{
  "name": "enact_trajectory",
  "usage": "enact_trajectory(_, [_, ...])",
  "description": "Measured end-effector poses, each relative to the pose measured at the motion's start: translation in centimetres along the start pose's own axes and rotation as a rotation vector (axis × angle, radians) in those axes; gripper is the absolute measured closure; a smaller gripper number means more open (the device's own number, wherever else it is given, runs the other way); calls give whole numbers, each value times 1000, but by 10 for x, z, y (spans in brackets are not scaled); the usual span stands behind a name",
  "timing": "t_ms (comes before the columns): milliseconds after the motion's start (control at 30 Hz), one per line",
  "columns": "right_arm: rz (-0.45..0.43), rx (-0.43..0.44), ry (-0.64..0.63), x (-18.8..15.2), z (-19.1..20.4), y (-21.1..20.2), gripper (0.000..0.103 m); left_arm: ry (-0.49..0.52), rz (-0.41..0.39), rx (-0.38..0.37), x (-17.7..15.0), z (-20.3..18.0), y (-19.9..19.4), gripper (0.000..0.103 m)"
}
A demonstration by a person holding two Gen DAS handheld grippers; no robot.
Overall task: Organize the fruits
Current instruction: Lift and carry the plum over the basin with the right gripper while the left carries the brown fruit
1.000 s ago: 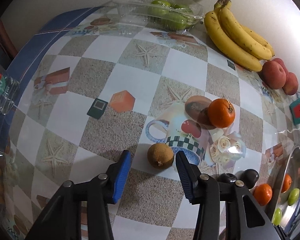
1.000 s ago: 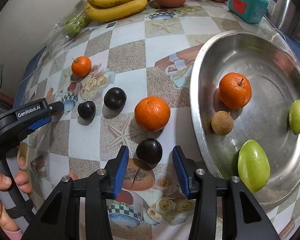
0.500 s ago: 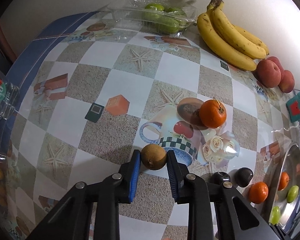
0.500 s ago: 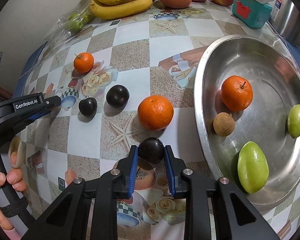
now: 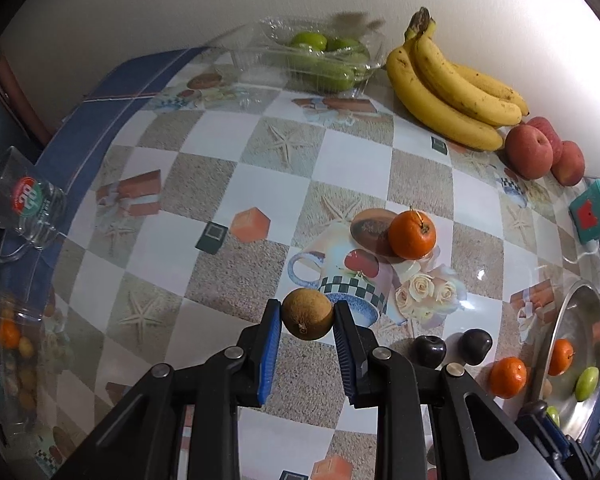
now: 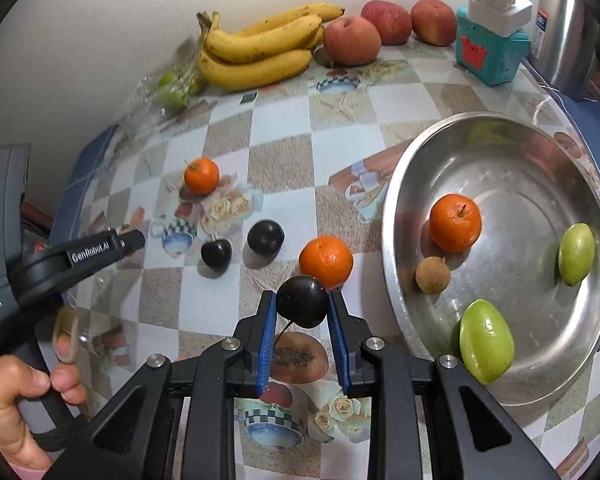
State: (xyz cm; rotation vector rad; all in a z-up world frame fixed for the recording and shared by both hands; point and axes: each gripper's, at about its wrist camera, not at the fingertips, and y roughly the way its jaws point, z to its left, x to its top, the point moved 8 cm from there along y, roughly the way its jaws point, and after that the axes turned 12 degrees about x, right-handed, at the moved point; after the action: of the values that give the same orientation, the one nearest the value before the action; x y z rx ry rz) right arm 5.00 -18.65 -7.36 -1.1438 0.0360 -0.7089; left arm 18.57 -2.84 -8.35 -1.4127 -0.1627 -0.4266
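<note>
Your left tongs (image 5: 307, 317) were clenched on a small brown round fruit (image 5: 307, 313), their blue pads pressed against its two sides, and the fruit hung clear of the table (image 5: 204, 184) above the printed cup pattern. Your right tongs (image 6: 302, 307) were clenched on a dark plum (image 6: 302, 301) in the same way, its stem dangling below between the pads. The plum sat just in front of a loose orange (image 6: 326, 261) on the table, close to the rim of the steel bowl (image 6: 512, 184). Inside that bowl lay another orange (image 6: 455, 222), a brown fruit like the one you held (image 6: 432, 275), and two green fruits (image 6: 486, 346). Two more dark plums (image 6: 240, 246) and a small orange (image 6: 201, 175) rested on the table to the left. Bananas (image 6: 260, 52) and apples (image 6: 384, 28) lined the wall. Your left hand (image 6: 16, 404) showed at the lower left edge of the right wrist view, wrapped around the grip.
</note>
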Motion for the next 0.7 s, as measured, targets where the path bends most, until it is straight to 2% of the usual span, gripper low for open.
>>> enact_trajectory(300, [-72,15,63,22,3,-21,76,19,-46,27,3,-3,-17,75])
enact_trajectory(533, [-94,9,77,35,-5,-22,76,29,-60,-6,4,-14,-28,75])
enact_trajectory(700, [-101,-7,102,39,-21,-24,76,52,-70,2,4,-26,-33,75])
